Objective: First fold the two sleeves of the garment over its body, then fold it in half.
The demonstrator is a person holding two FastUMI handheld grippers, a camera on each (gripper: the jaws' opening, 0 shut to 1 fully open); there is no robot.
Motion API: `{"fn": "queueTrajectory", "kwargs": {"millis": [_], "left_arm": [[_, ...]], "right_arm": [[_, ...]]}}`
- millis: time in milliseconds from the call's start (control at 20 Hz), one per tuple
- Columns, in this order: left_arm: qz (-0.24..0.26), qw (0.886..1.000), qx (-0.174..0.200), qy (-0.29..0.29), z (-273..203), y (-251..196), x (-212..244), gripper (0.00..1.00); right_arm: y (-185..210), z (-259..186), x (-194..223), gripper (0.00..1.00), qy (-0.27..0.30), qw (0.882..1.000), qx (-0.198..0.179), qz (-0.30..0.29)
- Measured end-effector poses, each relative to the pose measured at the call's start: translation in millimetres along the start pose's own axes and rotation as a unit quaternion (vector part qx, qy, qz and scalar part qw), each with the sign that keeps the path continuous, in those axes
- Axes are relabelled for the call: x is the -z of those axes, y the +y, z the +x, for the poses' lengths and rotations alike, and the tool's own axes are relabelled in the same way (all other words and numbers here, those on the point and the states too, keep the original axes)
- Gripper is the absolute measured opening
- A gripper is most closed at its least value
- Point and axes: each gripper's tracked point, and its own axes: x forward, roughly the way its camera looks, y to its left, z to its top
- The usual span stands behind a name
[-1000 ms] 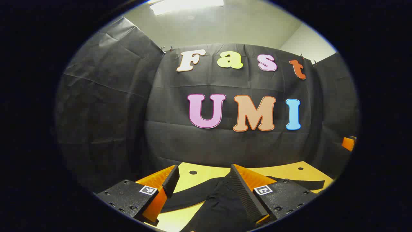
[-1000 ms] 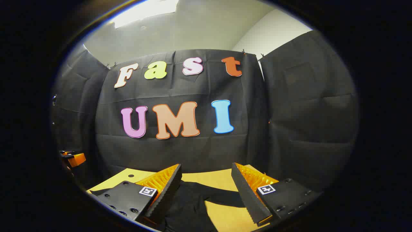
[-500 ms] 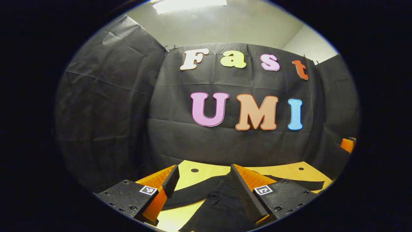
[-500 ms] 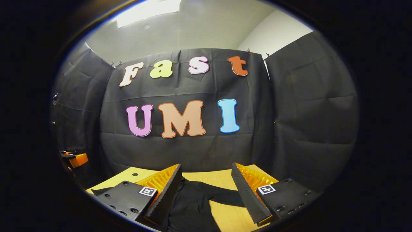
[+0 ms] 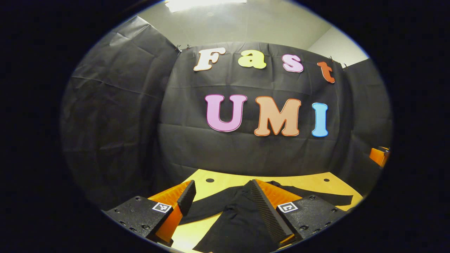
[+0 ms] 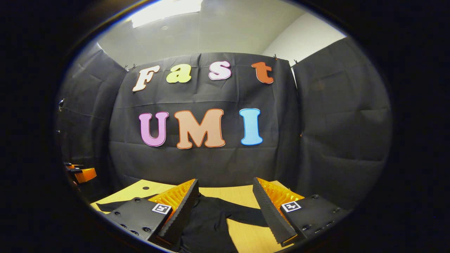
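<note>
A black long-sleeved garment [image 5: 235,218] lies spread on the yellow wooden table [image 5: 225,179], one sleeve [image 5: 207,207] reaching left and the other sleeve [image 5: 327,199] reaching right. My left gripper [image 5: 222,191] hovers open above the garment's upper part, nothing between its fingers. In the right gripper view the same garment [image 6: 207,225] lies below my right gripper [image 6: 225,191], which is open and holds nothing, with a sleeve [image 6: 242,216] stretching right between its fingers. The other gripper [image 6: 82,174] shows at the far left edge there, and at the far right edge [image 5: 379,156] of the left gripper view.
Black cloth walls close the booth on the back and both sides, right behind the table's far edge. Small round holes [image 5: 210,180] mark the tabletop near the back. Bare tabletop [image 6: 246,235] lies beside the garment's body.
Both views have tipped slightly downward, showing a bit more of the table and garment. Both grippers stayed open.
</note>
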Motion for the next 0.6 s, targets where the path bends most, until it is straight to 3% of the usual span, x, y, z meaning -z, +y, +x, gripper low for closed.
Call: {"fn": "queueTrajectory", "kwargs": {"millis": [600], "left_arm": [[0.0, 1.0, 0.005, 0.014, 13, -8, 8, 0.92]], "right_arm": [[2, 5, 11, 0.98, 0.011, 1.0, 0.0, 0.014]]}}
